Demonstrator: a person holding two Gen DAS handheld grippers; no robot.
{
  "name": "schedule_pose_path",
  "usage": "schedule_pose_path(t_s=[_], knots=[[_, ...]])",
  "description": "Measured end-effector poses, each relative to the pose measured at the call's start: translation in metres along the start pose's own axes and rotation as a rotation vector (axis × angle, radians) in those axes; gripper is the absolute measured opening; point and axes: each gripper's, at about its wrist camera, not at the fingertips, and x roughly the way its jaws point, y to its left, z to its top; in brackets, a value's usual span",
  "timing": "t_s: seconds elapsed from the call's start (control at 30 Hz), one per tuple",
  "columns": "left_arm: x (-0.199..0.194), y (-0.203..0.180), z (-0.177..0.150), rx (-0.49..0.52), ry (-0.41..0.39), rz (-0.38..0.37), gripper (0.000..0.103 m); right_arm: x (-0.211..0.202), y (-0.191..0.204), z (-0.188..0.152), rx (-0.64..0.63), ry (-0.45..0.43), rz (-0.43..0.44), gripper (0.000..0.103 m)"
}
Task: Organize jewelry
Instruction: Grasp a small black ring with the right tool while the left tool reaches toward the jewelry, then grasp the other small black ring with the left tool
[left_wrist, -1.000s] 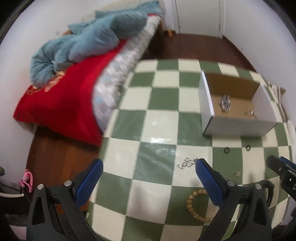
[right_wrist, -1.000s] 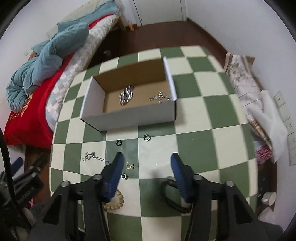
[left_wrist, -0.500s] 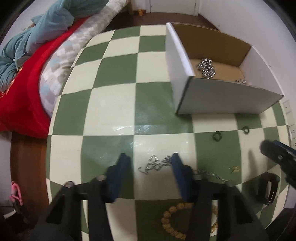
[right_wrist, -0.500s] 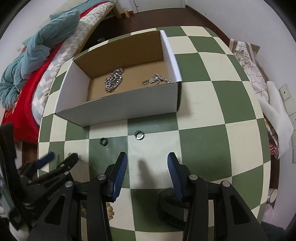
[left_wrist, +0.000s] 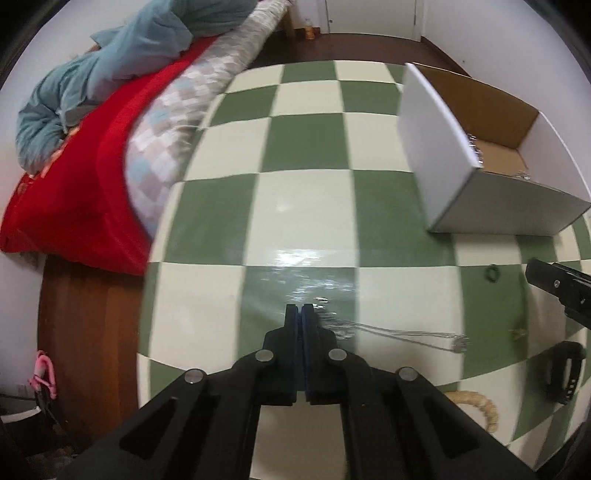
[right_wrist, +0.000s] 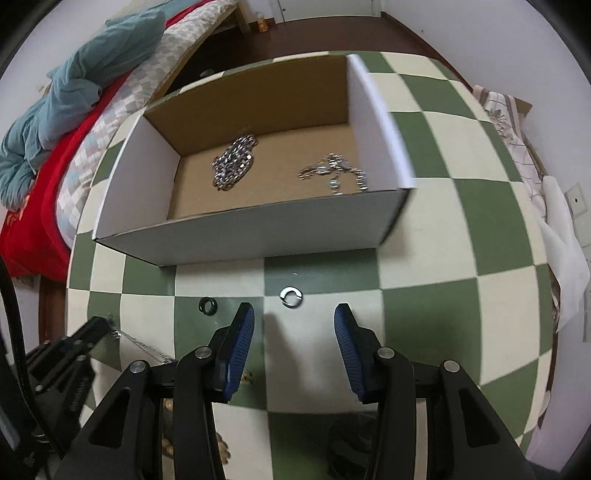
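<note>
My left gripper (left_wrist: 300, 314) is shut on one end of a thin silver chain (left_wrist: 399, 334) that trails right across the checkered table; it also shows in the right wrist view (right_wrist: 142, 345). My right gripper (right_wrist: 293, 325) is open and empty, just short of a silver ring (right_wrist: 291, 296), with a black ring (right_wrist: 207, 305) to its left. The white cardboard box (right_wrist: 258, 232) beyond holds a silver chain pile (right_wrist: 234, 166) and another silver piece (right_wrist: 334, 173). The box also shows in the left wrist view (left_wrist: 436, 147).
A beaded bracelet (left_wrist: 480, 406), a black band (left_wrist: 565, 369), a black ring (left_wrist: 492, 274) and a small gold piece (left_wrist: 517, 333) lie on the green-and-cream table (left_wrist: 306, 206). A bed with red and teal covers (left_wrist: 92, 147) borders the table's left edge.
My left gripper closed on the silver chain's end and swung left. My right gripper moved forward toward the silver ring and the box, staying open.
</note>
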Motion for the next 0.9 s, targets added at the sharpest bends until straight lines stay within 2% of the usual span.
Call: schedule_pose_path(t_s=[0.3,0.43,0.7,0.9], knots=[[0.007,0.006,0.000,-0.015,0.009,0.003,0.000,0.008,0.023,0.001,-0.068,-0.043,-0.093,0.033],[0.006,0.005,-0.002,-0.022,0.010,-0.001,0.000,0.010,0.026,0.004,-0.089,-0.056,-0.117,0.014],[-0.012,0.010,0.004,-0.045,-0.026,-0.027,0.000,-0.002,0.019,-0.002,-0.061,-0.090,-0.087,0.013],[-0.059,0.022,0.015,-0.084,-0.110,-0.088,0.000,-0.041,0.005,-0.007,-0.007,-0.153,-0.014,0.013]])
